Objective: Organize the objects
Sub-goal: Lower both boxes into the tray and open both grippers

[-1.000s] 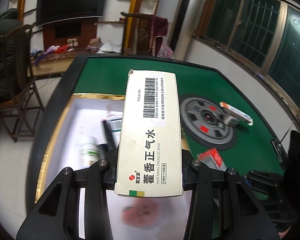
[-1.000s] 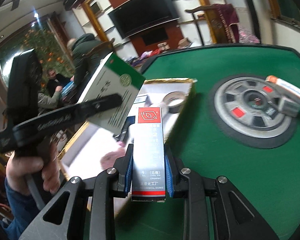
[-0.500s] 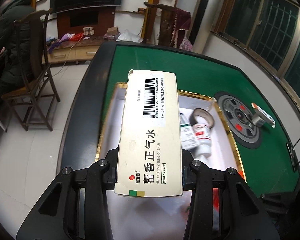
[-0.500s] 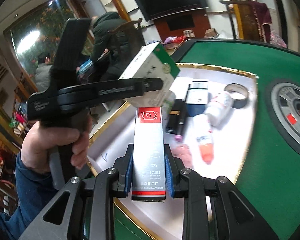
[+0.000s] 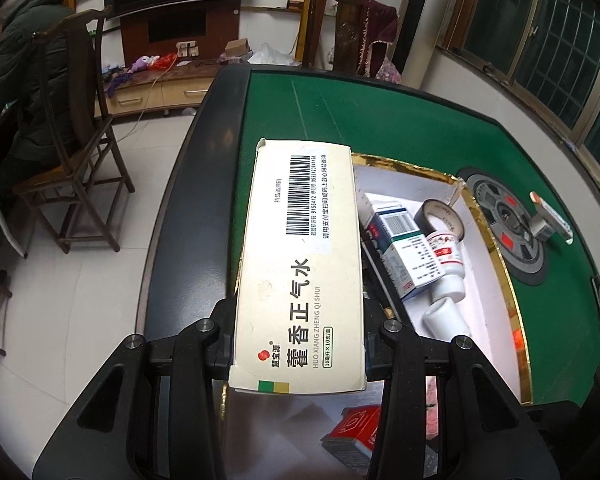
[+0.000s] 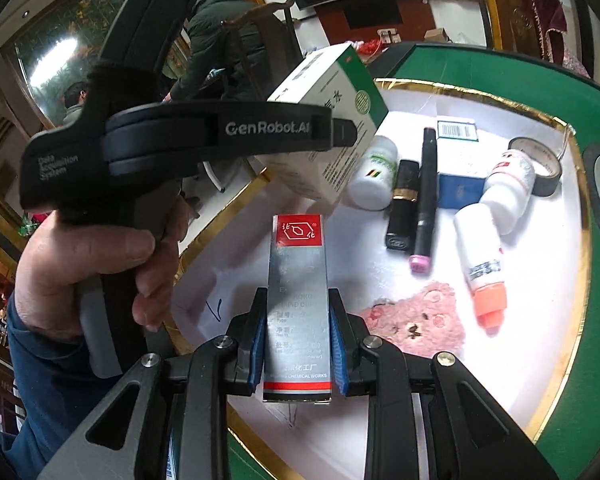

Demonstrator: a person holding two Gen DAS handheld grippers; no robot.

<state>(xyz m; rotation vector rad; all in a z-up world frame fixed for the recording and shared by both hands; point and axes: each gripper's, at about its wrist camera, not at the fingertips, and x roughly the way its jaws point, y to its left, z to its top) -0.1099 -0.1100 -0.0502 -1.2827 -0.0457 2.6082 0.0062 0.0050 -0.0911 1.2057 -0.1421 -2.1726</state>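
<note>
My left gripper [image 5: 300, 328] is shut on a large cream medicine box [image 5: 300, 264] with a barcode and holds it above the left side of the white tray [image 5: 488, 288]. The same box [image 6: 332, 120] and left gripper [image 6: 340, 136] show in the right wrist view, over the tray's left edge. My right gripper [image 6: 298, 340] is shut on a narrow silver box with a red top [image 6: 298, 300] and holds it above the near part of the tray [image 6: 540, 380]. This box also shows in the left wrist view [image 5: 354, 434].
The gold-rimmed tray holds a blue-white box [image 6: 458, 160], white bottles [image 6: 374, 176], a lipstick [image 6: 402, 204], a black pen [image 6: 424, 200], an orange-capped bottle [image 6: 480, 264], a tape roll [image 6: 538, 164] and a pink patch [image 6: 420, 320]. A tube [image 5: 550, 216] lies on the table's grey disc [image 5: 508, 224].
Both grippers have moved left from over the green felt to over the tray, each still holding its box. The tray's contents have come into view.
</note>
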